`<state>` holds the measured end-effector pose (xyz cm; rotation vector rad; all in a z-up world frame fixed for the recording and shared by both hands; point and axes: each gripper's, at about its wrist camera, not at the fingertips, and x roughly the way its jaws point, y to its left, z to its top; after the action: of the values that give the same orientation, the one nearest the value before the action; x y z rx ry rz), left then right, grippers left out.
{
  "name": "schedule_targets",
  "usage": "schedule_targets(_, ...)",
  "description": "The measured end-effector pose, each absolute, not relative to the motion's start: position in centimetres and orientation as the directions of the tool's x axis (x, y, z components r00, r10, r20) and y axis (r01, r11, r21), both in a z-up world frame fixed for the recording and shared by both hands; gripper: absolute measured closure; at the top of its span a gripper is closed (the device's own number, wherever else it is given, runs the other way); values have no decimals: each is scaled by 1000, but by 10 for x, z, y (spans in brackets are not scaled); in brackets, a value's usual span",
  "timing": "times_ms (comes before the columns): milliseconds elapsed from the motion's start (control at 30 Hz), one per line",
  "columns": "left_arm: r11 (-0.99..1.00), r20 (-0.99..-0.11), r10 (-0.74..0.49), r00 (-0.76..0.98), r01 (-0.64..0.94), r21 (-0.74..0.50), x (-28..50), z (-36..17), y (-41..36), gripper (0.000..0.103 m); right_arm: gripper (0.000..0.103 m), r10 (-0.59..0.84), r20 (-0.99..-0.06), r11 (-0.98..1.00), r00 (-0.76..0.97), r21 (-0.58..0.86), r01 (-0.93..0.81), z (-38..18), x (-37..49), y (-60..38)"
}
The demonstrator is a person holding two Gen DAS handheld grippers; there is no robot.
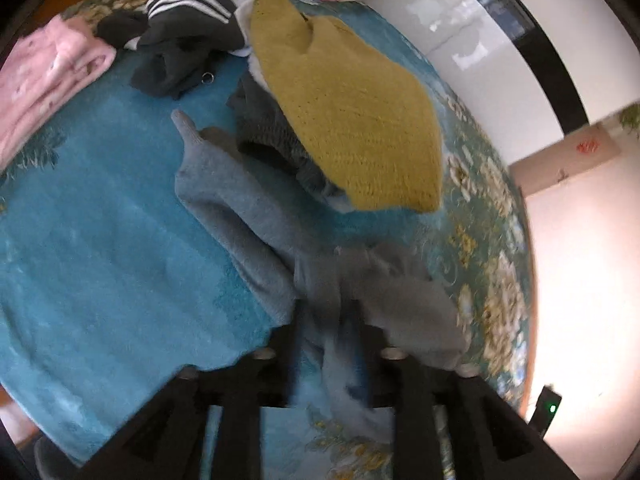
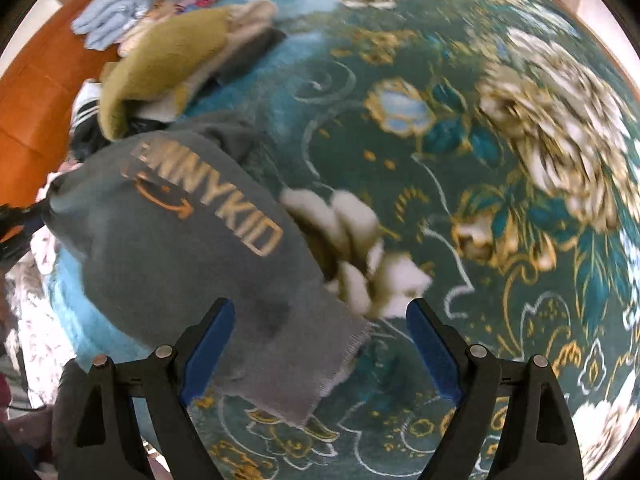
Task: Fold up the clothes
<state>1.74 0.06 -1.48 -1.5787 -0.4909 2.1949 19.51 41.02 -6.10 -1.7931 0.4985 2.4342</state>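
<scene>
The left gripper (image 1: 328, 344) is clenched on a bunched fold of the grey sweatshirt (image 1: 248, 216), whose cloth runs up between its dark fingers and spreads away over the teal carpet (image 1: 100, 248); one sleeve (image 1: 188, 128) reaches toward the far left, and the rest of the garment lies crumpled to the right of the gripper. In the right wrist view the same grey sweatshirt (image 2: 180, 248) shows orange lettering, partly readable as "NNYKID", above an orange curved arrow, and its raw-edged hem corner (image 2: 320, 380) hangs between the blue pads (image 2: 208, 352) of the right gripper (image 2: 320, 356), which stands wide apart and released, neither pad pressing the cloth. Both views are blurred by motion. Beyond the sweatshirt, at the far side of the carpet, a mustard knitted sweater (image 1: 348, 120) lies on top of a heap of clothes, partly covering a dark grey knit (image 1: 276, 136); left of it is a black jacket with white stripes (image 1: 188, 20), and at the far left a folded pink garment (image 1: 44, 76). In the right wrist view a folded light blue garment (image 2: 108, 20) sits at the far left near the orange wooden floor (image 2: 36, 84). The carpet border carries gold and white flowers (image 2: 560, 152) on dark green.
</scene>
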Motion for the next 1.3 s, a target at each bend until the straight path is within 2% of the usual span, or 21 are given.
schedule_targets(33, -873, -822, 487, -296, -123, -473, 21, -10, 4, 49, 15, -120, -943, -943, -312, 206, -261, -62, 197, 412)
schedule_targets(133, -897, -824, 431, -367, -273, -347, 42, 25, 23, 43, 15, -85, -940, -942, -330, 184, -282, -57, 201, 422)
schedule_targets(233, -840, -817, 419, -397, -511, -182, 73, 48, 77, 38, 15, -37, -929, -926, -367, 170, -337, -50, 203, 438)
schedule_targets(333, -669, -836, 442, -326, -740, -65, 117, 35, 147, 37, 15, -26, -910, -886, -415, 213, -411, -41, 208, 458)
schedule_targets(433, -428, -878, 390, -277, -899, 93, 176, -2, 203, 37, 15, -29, -892, -846, -451, 262, -464, -36, 216, 476)
schedule_targets(567, -107, -901, 314, -299, -954, 280, 238, -51, 240, 37, 15, -10, -904, -835, -427, 242, -494, -39, 233, 487)
schedule_targets(733, 25, -852, 237, -467, -874, 486, 257, -103, 255, 38, 15, -24, -910, -810, -414, 260, -526, -51, 246, 497)
schedule_targets(800, -1, -840, 235, -489, -865, 502, 250, -106, 258, 52, 15, -32, -909, -811, -416, 267, -521, -52, 245, 495)
schedule_targets(833, -15, -835, 236, -498, -861, 509, 246, -107, 260, 67, 15, -36, -908, -813, -417, 269, -516, -53, 244, 494)
schedule_targets(867, -38, -838, 233, -494, -865, 500, 243, -104, 260, 87, 15, -40, -907, -815, -418, 272, -512, -53, 242, 493)
schedule_targets(900, -74, -842, 241, -483, -874, 480, 238, -98, 259, 96, 15, -45, -907, -817, -419, 275, -507, -53, 240, 492)
schedule_targets(933, -111, -845, 251, -472, -881, 459, 234, -92, 258, 100, 15, -50, -905, -818, -422, 279, -502, -53, 237, 491)
schedule_targets(1033, -292, -832, 357, -425, -897, 333, 212, -49, 242, 101, 15, -62, -898, -824, -436, 293, -485, -51, 229, 486)
schedule_targets(1133, -497, -798, 464, -385, -858, 126, 176, -3, 209, 101, 15, -71, -892, -832, -447, 301, -467, -48, 222, 480)
schedule_targets(1267, -714, -688, 593, -417, -667, -211, 118, 45, 114, 101, 15, -90, -886, -836, -455, 315, -449, -48, 215, 474)
schedule_targets(1300, -754, -676, 584, -449, -609, -246, 107, 47, 88, 101, 15, -106, -884, -839, -455, 325, -437, -50, 212, 469)
